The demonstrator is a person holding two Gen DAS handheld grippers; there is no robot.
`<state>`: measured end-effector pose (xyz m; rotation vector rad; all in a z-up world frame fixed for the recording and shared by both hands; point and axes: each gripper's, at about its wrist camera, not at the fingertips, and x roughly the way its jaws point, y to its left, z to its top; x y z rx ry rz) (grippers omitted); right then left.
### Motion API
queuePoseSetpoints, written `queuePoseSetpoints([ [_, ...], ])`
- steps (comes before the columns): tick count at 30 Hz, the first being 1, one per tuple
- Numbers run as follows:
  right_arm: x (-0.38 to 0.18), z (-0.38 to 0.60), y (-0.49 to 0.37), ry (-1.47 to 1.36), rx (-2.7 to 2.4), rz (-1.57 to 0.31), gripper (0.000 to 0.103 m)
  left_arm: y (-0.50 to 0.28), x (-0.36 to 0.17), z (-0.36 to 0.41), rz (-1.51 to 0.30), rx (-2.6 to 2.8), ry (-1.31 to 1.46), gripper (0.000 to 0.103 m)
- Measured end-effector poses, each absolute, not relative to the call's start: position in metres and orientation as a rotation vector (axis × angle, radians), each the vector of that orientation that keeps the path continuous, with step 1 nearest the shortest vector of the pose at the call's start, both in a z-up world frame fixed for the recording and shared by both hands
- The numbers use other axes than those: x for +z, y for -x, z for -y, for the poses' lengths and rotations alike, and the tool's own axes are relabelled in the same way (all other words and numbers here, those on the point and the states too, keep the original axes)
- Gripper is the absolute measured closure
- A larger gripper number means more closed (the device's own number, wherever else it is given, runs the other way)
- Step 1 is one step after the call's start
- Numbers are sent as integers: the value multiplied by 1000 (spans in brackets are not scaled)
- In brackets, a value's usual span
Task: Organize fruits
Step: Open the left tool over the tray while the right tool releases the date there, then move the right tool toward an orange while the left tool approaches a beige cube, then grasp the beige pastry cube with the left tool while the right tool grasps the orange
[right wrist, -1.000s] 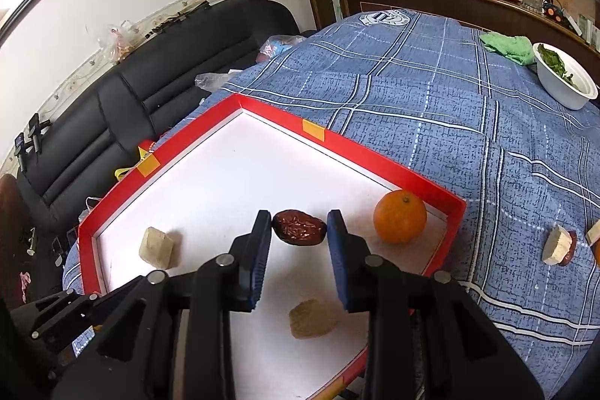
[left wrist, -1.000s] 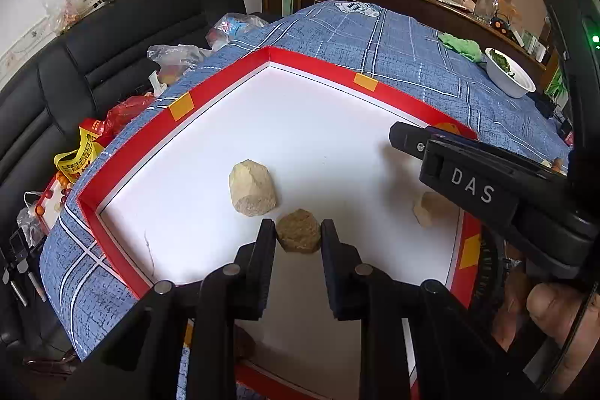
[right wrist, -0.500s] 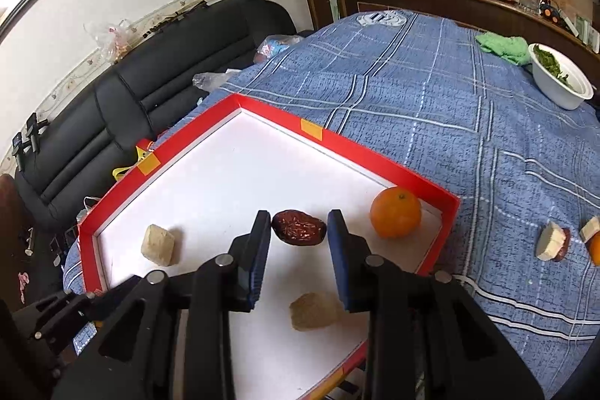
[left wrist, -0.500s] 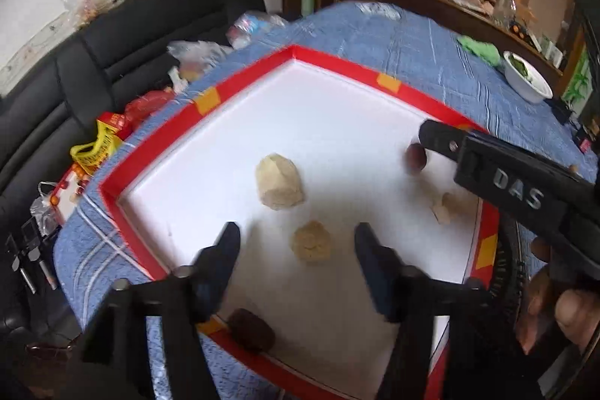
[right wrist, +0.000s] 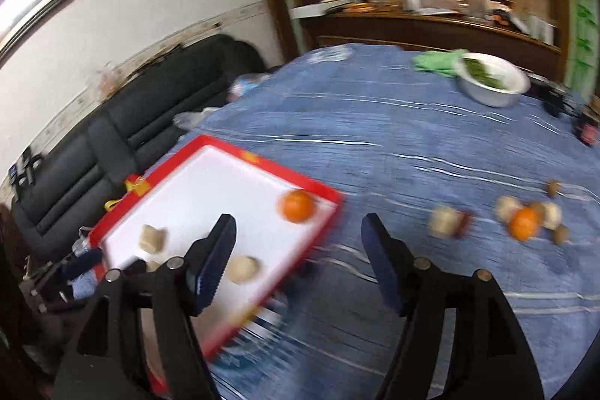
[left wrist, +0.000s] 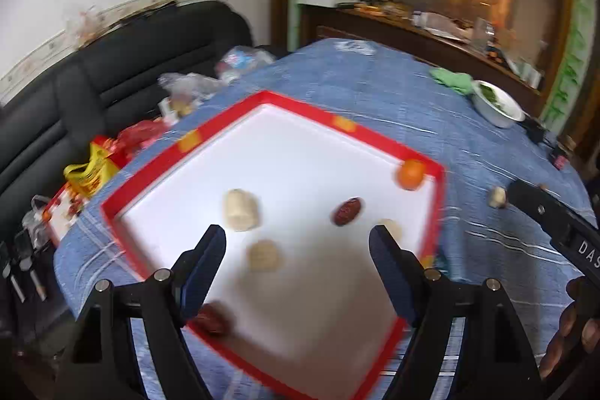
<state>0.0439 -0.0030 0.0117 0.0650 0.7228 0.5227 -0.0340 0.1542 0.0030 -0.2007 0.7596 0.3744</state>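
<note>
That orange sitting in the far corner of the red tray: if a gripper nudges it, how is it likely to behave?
The orange looks round and smooth, so it would probably roll. The red tray rim beside it should stop it on that side. It appears firm, likely slipping between flat pads unless gripped centrally.

Orange [left wrist: 410, 174], red date [left wrist: 348, 211] in tray [left wrist: 378, 134]

Left wrist view looks steeply down, close over the red-rimmed tray [left wrist: 438, 197]. Right wrist view looks down from beside the tray [right wrist: 330, 212] across the blue tablecloth [right wrist: 393, 145]. Both share tray, orange [left wrist: 410, 174] [right wrist: 297, 205], white bowl [left wrist: 497, 107] [right wrist: 491, 79].
</note>
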Motion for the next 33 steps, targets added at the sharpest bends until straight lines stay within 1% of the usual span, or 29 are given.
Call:
queuePoseSetpoints([
  [6,-2,99,-46,-126,321,-740,33,10,0,-109,-786,254,132,25],
  [10,-19,146,-64,-196,235,-802,34,-10,-5,-76,-815,177,74,25],
  [11,-21,148,-68,-191,226,-808,35,-16,-6,-68,-818,163,53,25],
  [14,-29,147,-89,-171,216,-832,44,-27,-8,-52,-826,135,21,25],
  [17,-36,143,-106,-153,198,-849,49,-38,-10,-43,-835,111,12,25],
  [22,-44,140,-130,-133,176,-863,52,-61,-17,-31,-861,89,10,25],
  [25,-49,140,-141,-144,181,-880,59,-81,-23,-20,-866,71,-1,25],
  [27,-51,141,-142,-171,208,-876,69,-92,-26,-15,-872,66,-10,25],
  [31,-50,144,-138,-178,216,-859,69,-113,-34,-4,-892,38,-20,25],
  [33,-51,151,-139,-218,232,-861,69,-118,-36,1,-890,17,-20,28],
])
